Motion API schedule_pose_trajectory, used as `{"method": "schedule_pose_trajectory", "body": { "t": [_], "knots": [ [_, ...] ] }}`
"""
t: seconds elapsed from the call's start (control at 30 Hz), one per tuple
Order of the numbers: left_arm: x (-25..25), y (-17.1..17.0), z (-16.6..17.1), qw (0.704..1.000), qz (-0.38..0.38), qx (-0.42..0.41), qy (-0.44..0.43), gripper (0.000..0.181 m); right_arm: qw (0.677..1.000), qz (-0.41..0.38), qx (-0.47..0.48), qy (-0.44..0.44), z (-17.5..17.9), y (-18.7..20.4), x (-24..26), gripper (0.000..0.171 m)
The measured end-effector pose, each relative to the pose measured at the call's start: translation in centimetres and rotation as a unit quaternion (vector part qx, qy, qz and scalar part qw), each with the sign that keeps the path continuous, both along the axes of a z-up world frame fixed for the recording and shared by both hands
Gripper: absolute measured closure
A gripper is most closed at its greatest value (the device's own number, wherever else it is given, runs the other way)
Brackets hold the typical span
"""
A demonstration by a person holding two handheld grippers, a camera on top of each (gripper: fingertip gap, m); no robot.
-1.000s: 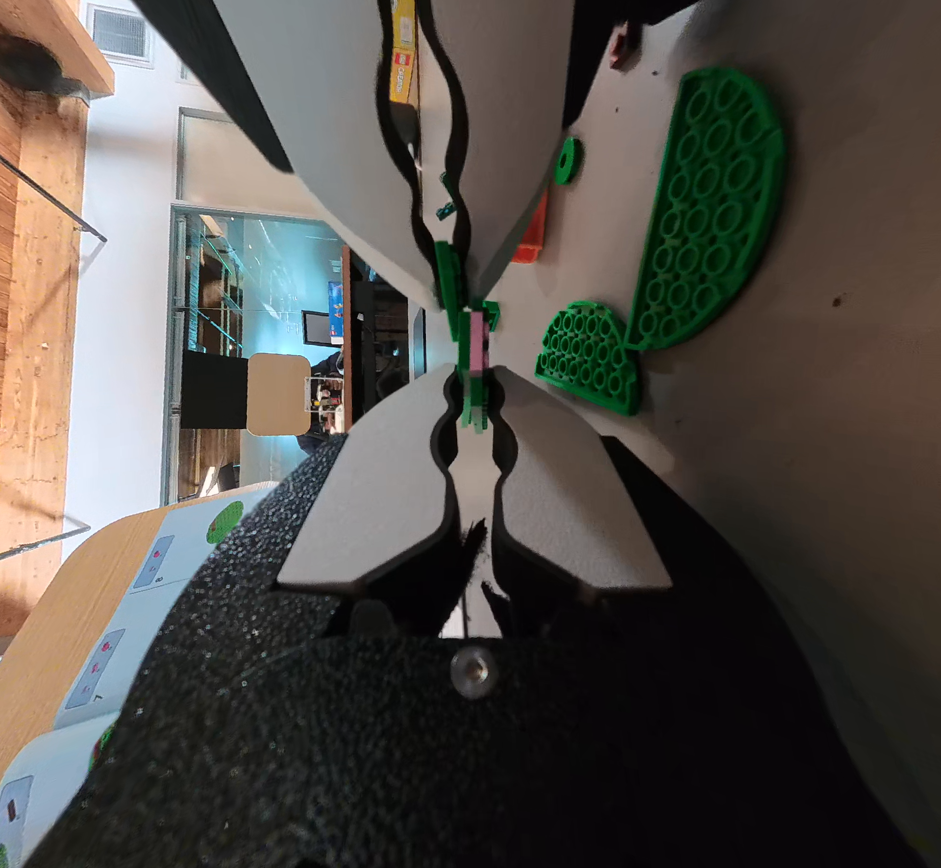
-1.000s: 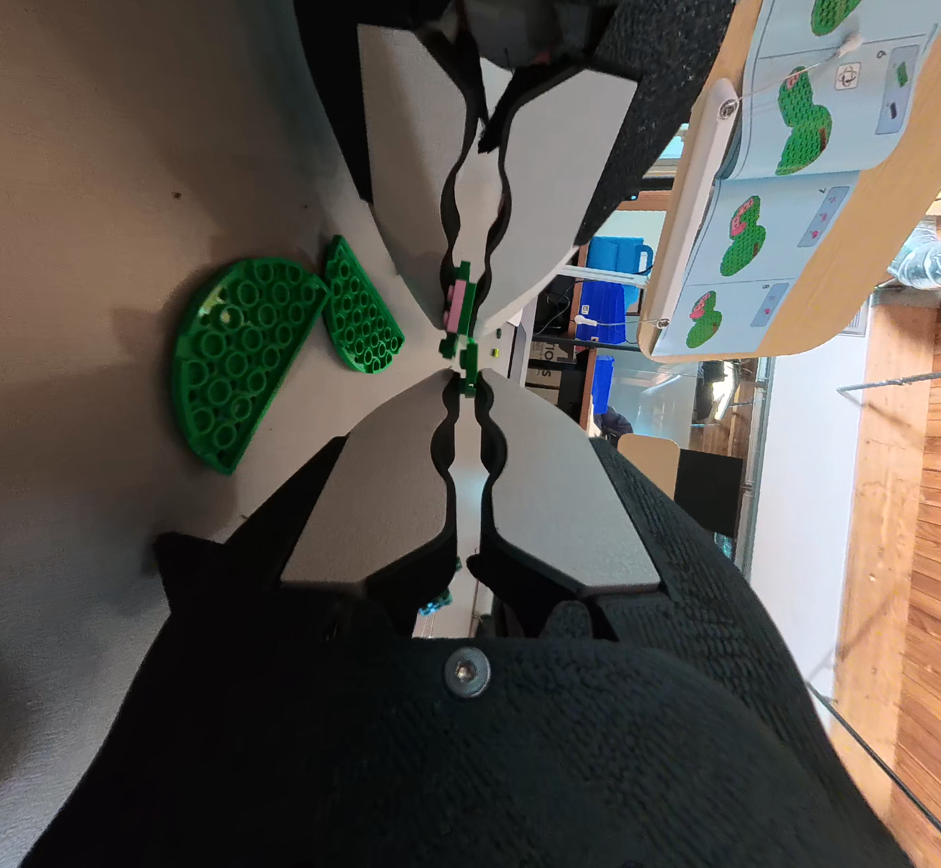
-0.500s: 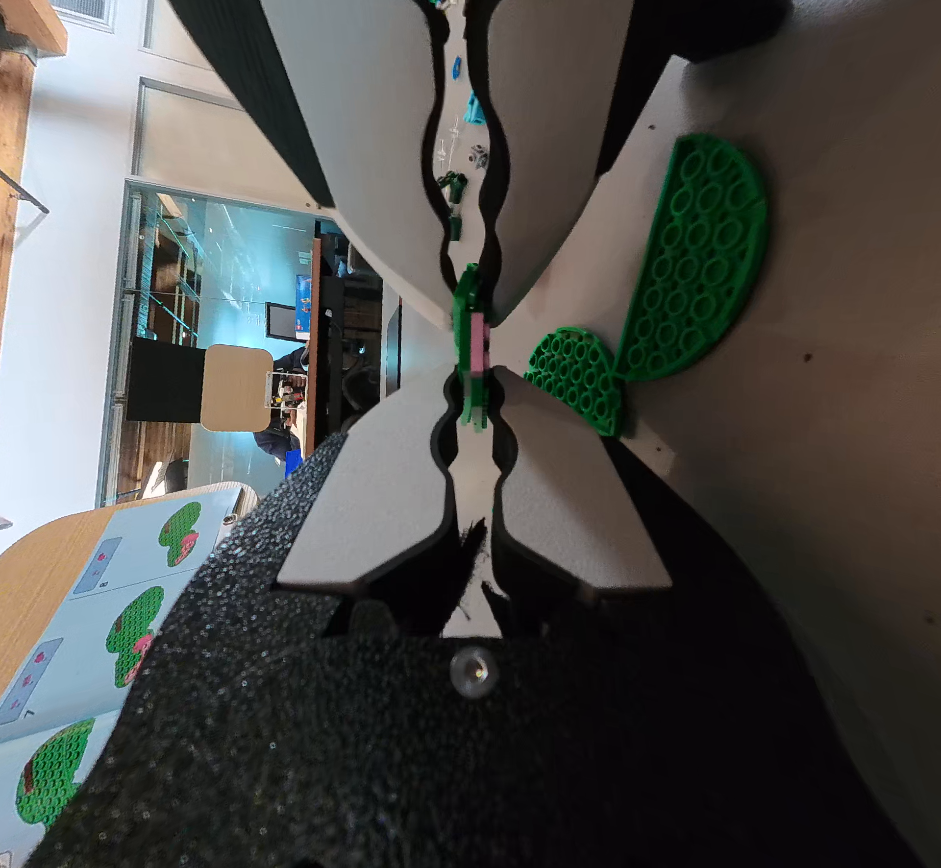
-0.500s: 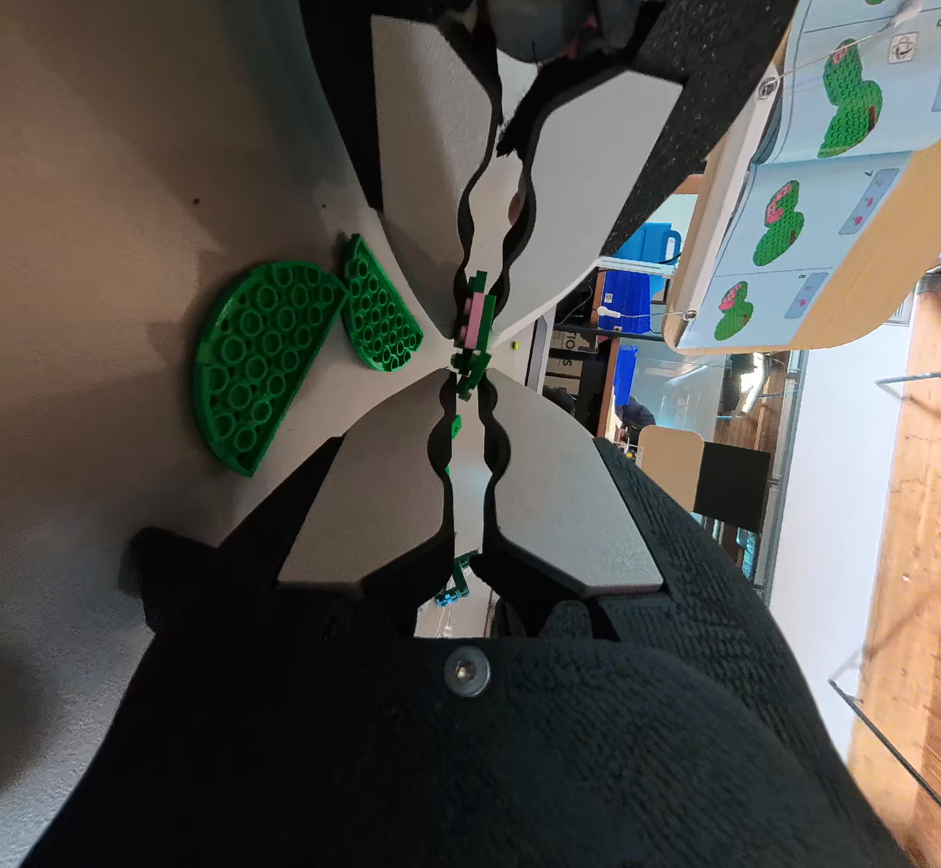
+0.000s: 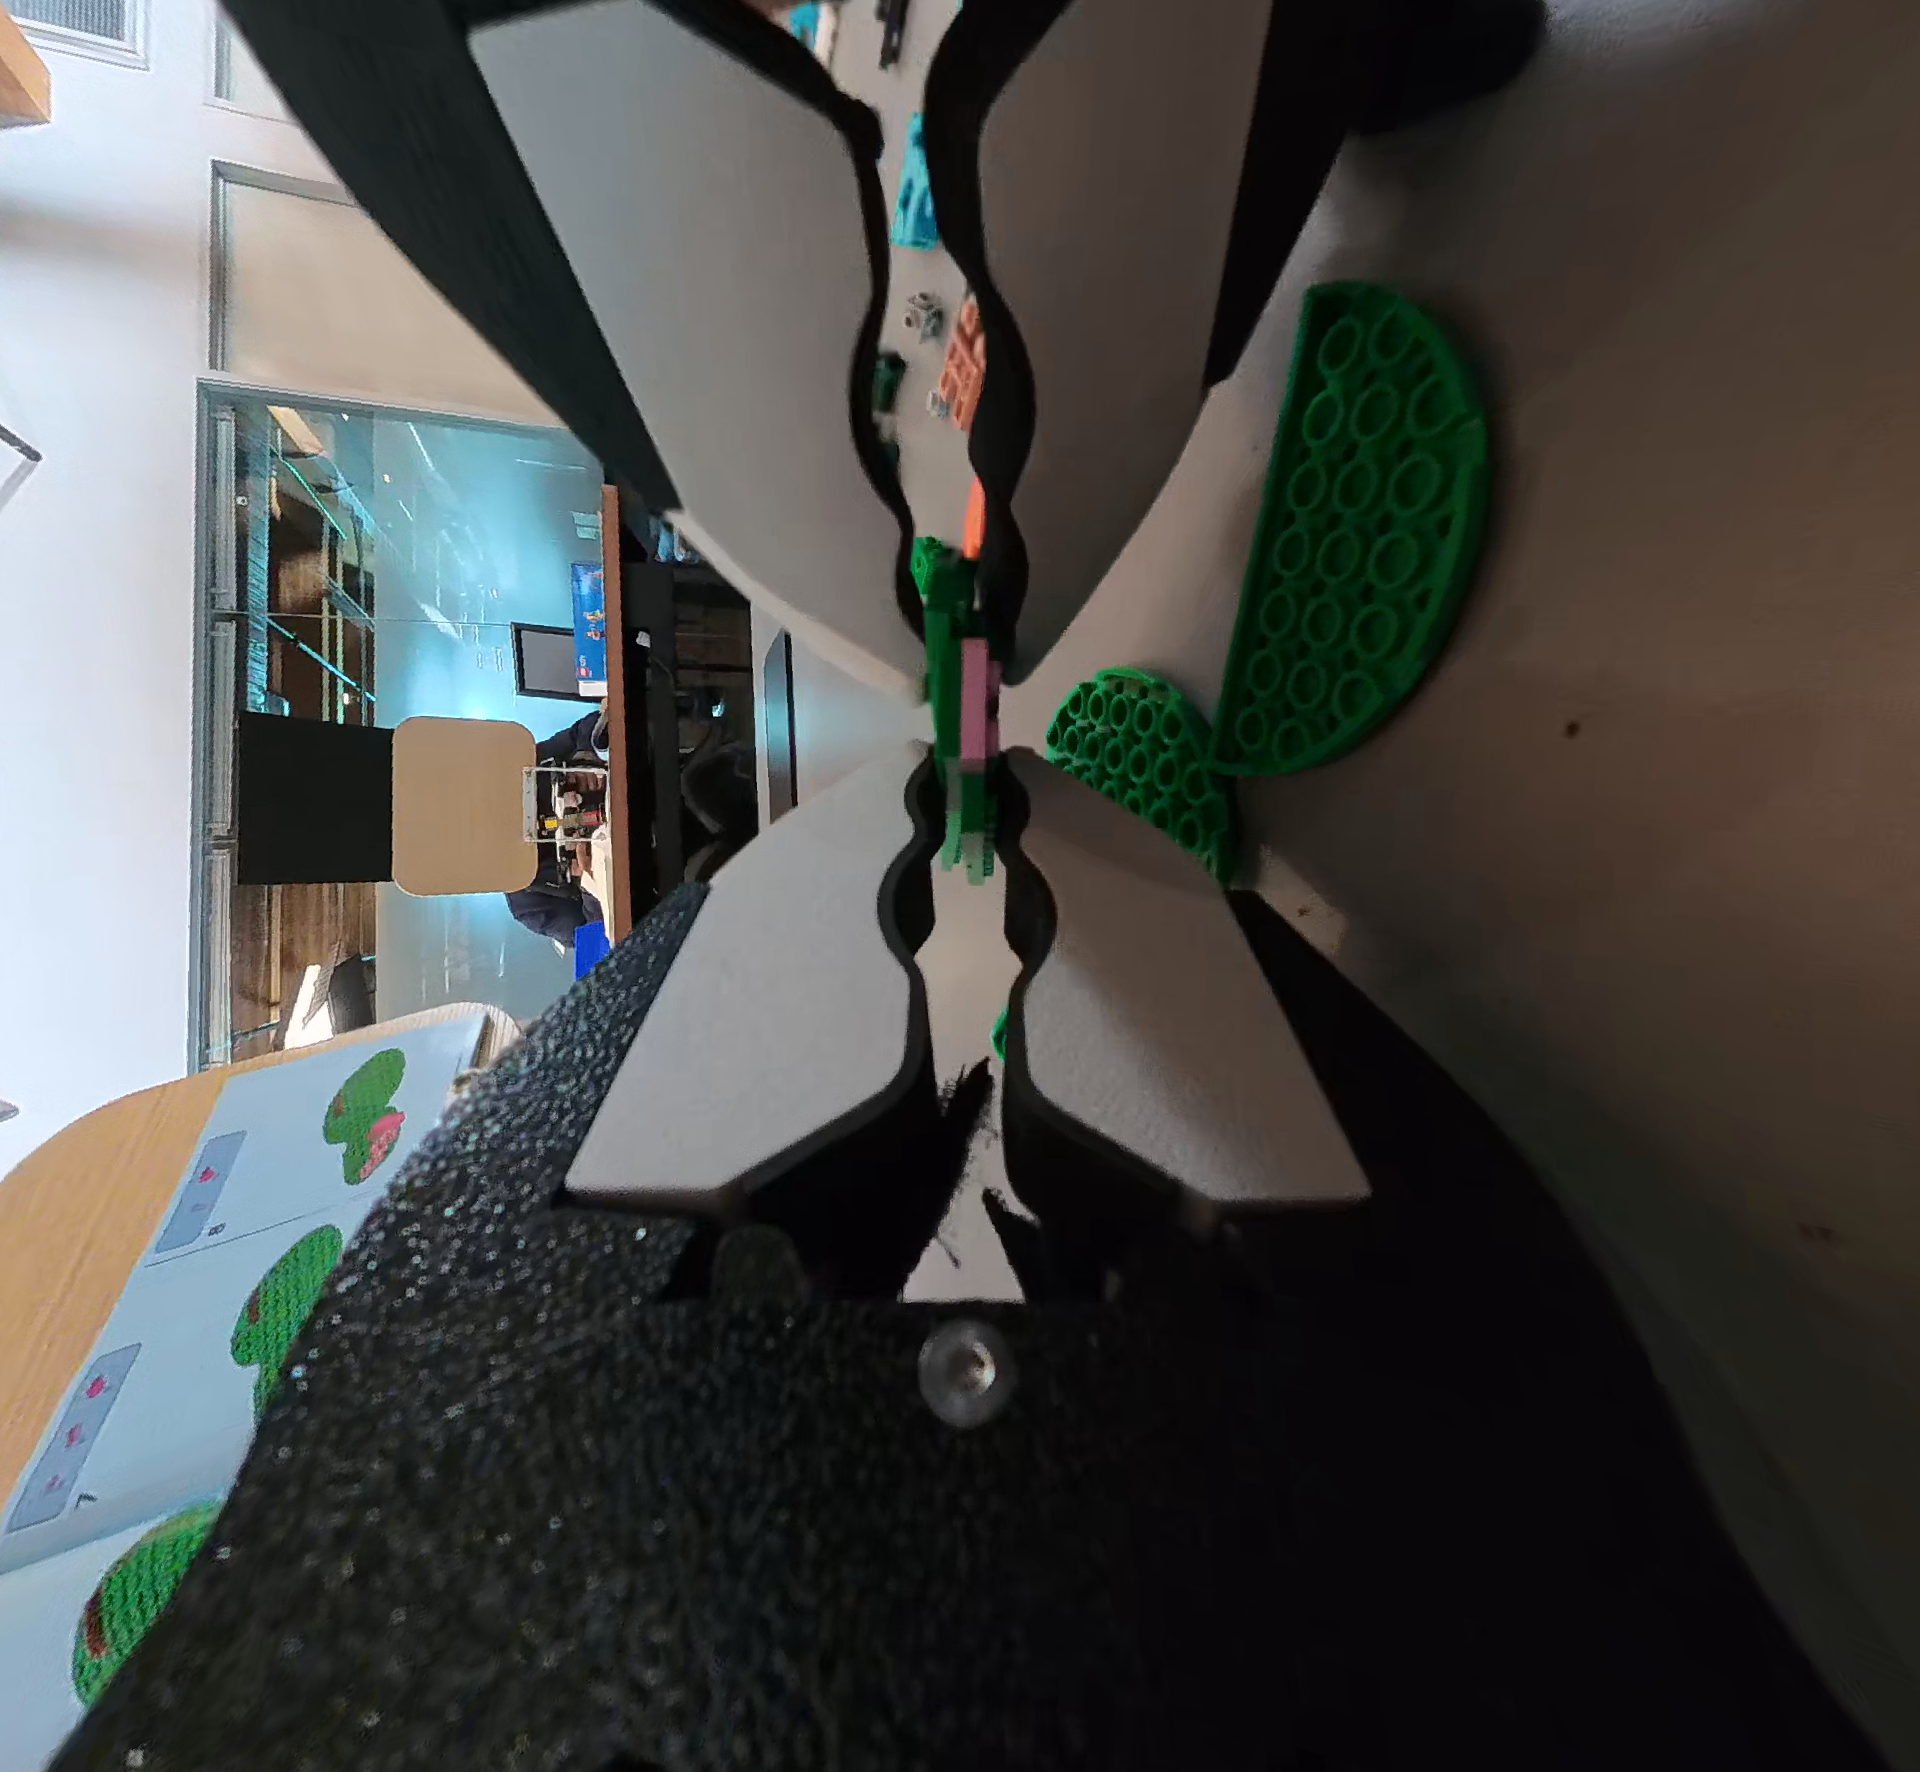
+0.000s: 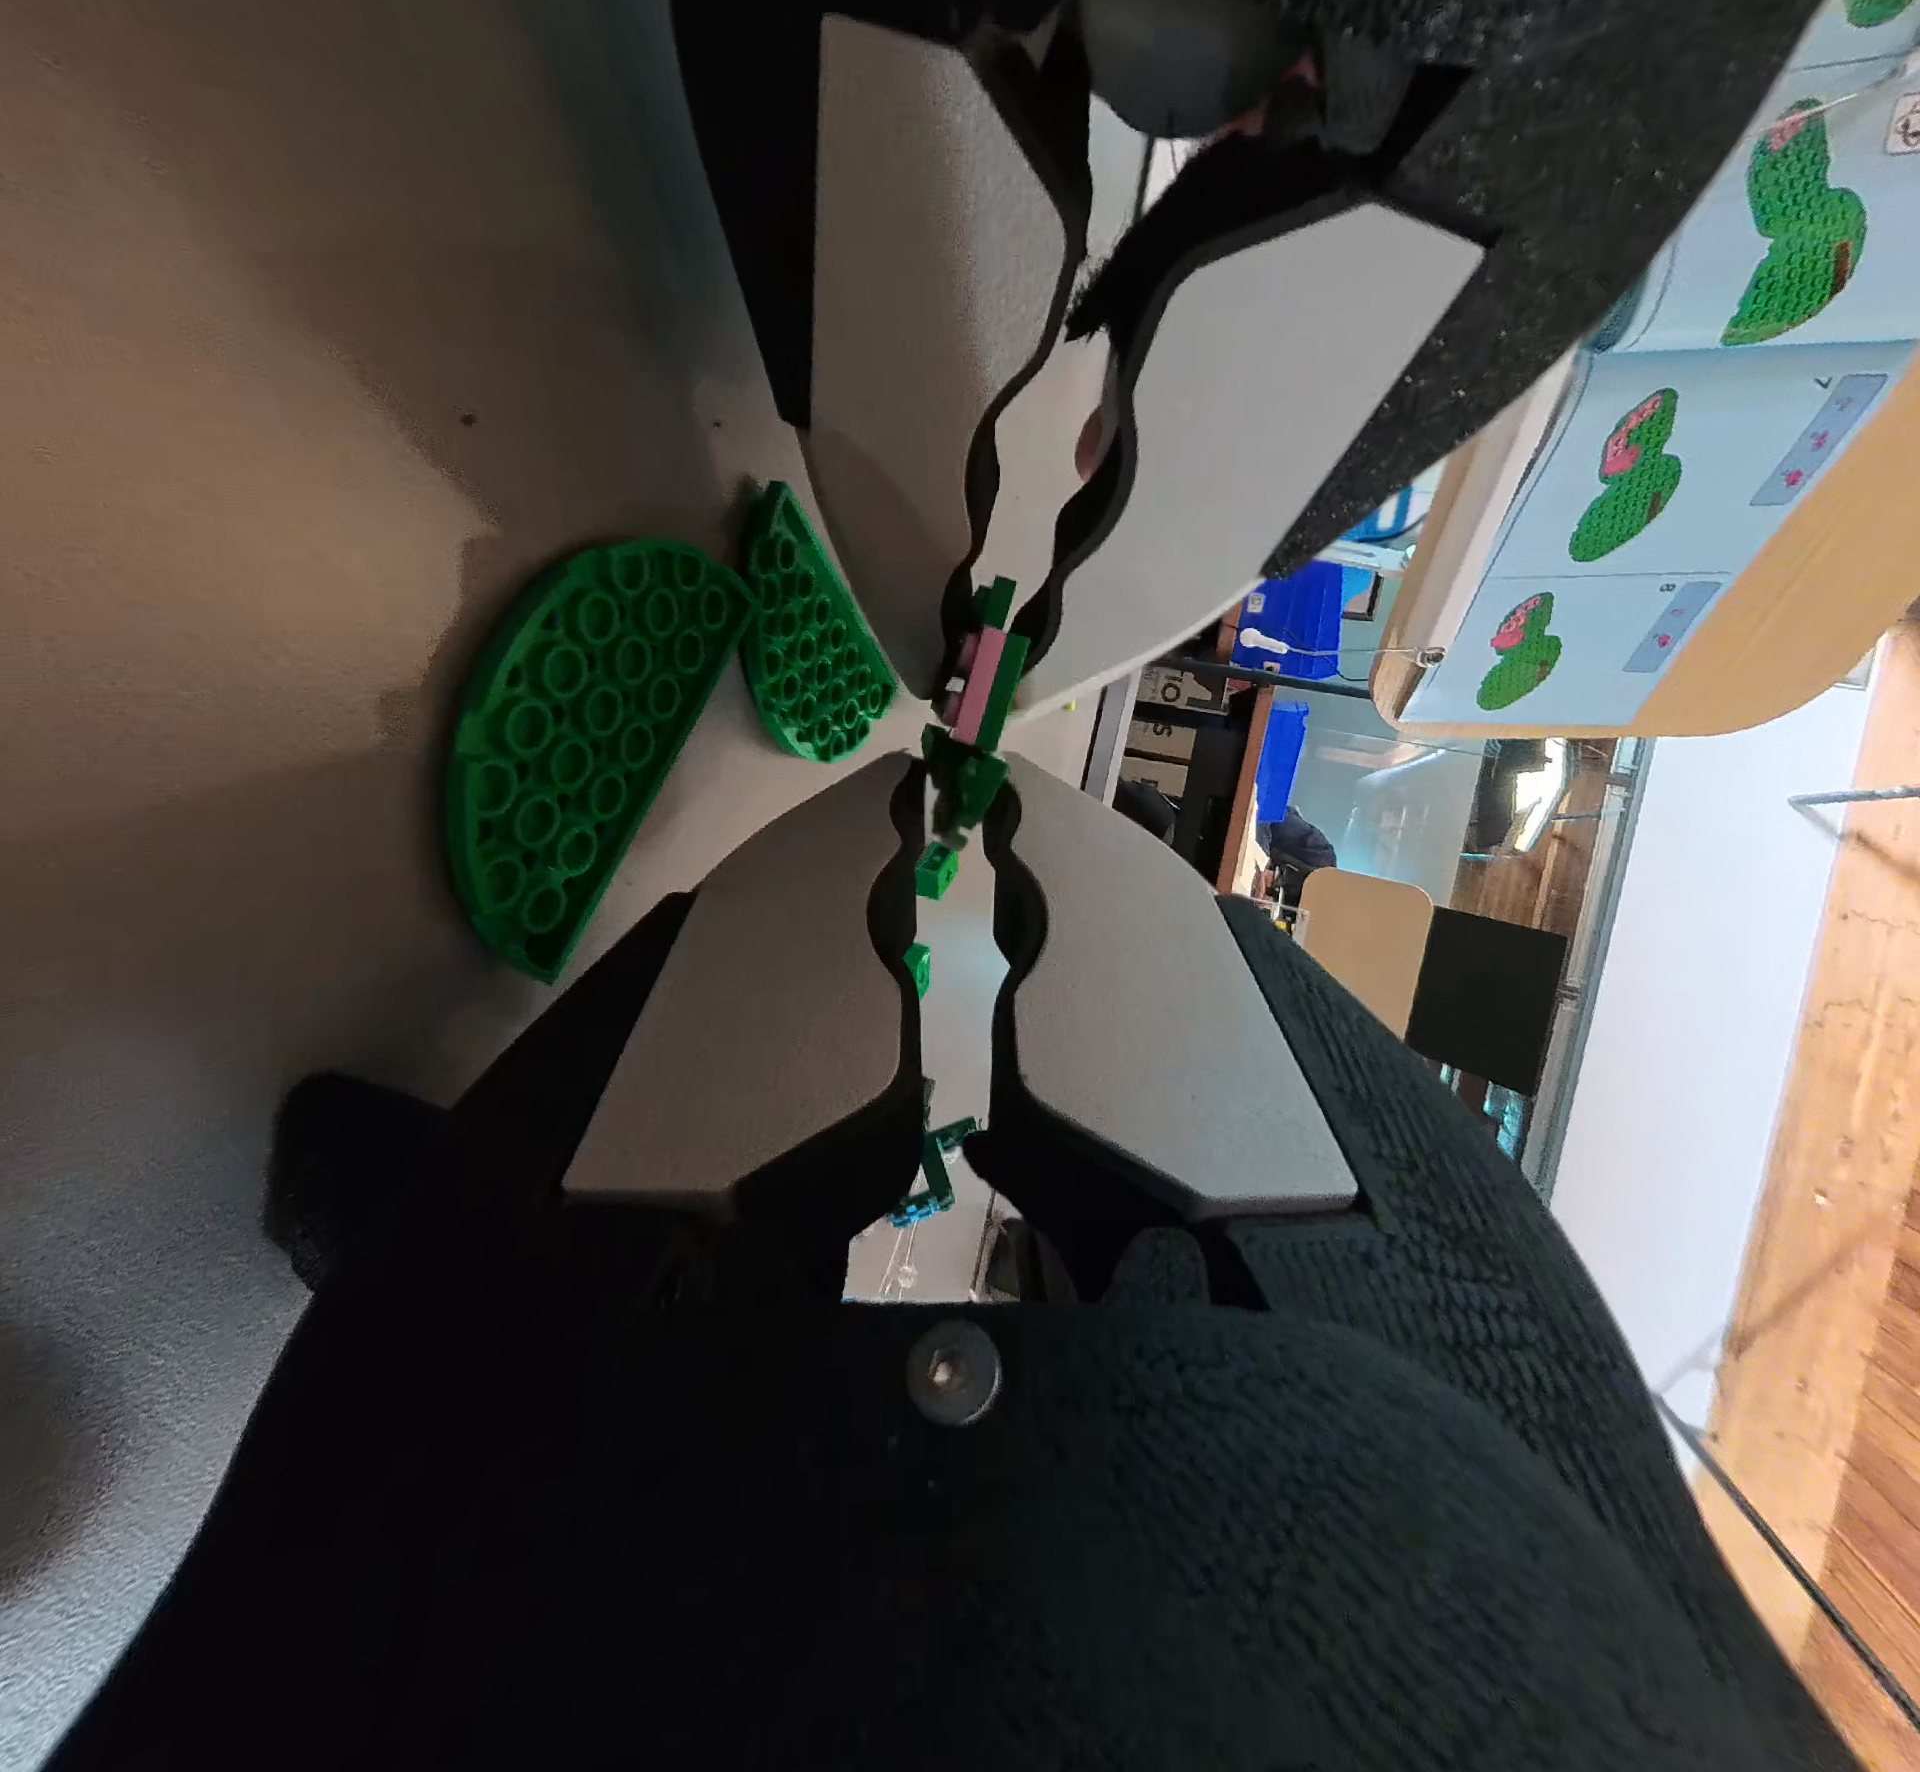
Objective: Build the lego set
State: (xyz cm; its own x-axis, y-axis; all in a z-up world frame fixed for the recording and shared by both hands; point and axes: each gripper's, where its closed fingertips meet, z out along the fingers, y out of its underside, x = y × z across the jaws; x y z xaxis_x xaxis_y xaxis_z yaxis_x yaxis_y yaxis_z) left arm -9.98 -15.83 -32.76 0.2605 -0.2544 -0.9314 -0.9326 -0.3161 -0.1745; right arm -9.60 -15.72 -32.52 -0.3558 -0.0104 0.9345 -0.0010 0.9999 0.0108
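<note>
Your left gripper [image 5: 966, 813] is clamped on one end of a small green-and-pink lego piece [image 5: 968, 714], centre of the left wrist view. Your right gripper [image 6: 956, 792] pinches the other end of the same piece [image 6: 977, 683], centre of the right wrist view, so both sets of tongs meet tip to tip w/ the piece bridging them. Each view shows the opposite gripper coming down from the top of frame, closed on its end too. The piece is held off the table.

On the grey table [image 5: 1662, 891], just right of centre in the left view, lie 2 green half-round plates, undersides up: a small plate [image 5: 1143, 766] touching a big plate [image 5: 1351, 538]. In the right view they sit left of centre, small plate [image 6: 816, 642] next to big plate [image 6: 582, 735].

Loose bricks [image 5: 961, 361] show thru the gap btwn the far fingers, upper centre of the left view; a few green bits [image 6: 935, 870] show thru your right gripper's gap. An instruction booklet [image 6: 1704, 517] on a wood board sits upper right in the right view, lower left in the left view [image 5: 208, 1307].
</note>
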Motion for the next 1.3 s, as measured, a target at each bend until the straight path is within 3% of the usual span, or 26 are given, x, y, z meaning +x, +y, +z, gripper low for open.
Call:
{"method": "schedule_pose_trajectory", "body": {
  "t": [0.67, 1.3],
  "knots": [
    [0.9, -0.2, -0.5, 0.999, -0.015, -0.025, -0.013, 0.173, 0.999, 0.01, 0.004, -0.039, -0.6, -0.3, 0.9, 0.164],
    [0.8, -0.2, 0.6, 0.999, -0.024, 0.011, 0.03, 0.173, 1.0, 0.005, 0.024, 0.013, 0.3, 0.0, 0.3, 0.163]
  ]
}}
